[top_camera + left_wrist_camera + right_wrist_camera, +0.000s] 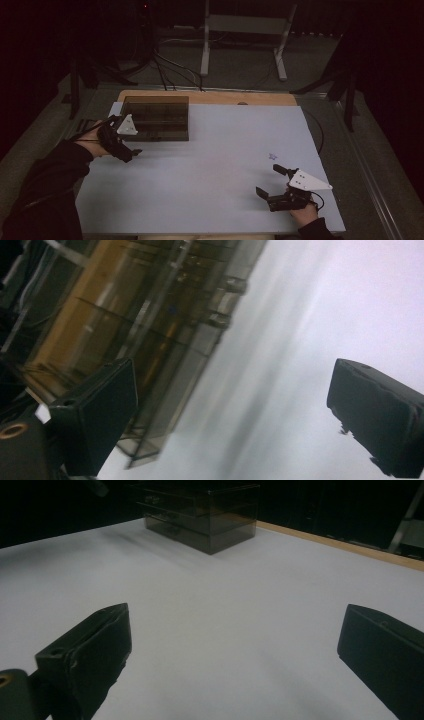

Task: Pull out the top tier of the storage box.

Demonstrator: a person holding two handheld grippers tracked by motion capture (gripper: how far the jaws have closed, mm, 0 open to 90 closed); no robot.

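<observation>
Nearest, the right gripper (274,182) rests low on the white table (220,165), jaws spread, empty. Farther off, the left gripper (126,145), also spread and empty, hovers just beside the smoked drawer box (156,118), apparently at its front-left corner; it is much the nearer.

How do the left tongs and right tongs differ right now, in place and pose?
The left tongs sit at the table's far left, right beside the smoky drawer box; the right tongs sit near the front right corner, far from it. The left gripper view is tilted and blurred; the right gripper view is level and sharp. Both stand open with nothing between the jaws, over the white table.
</observation>
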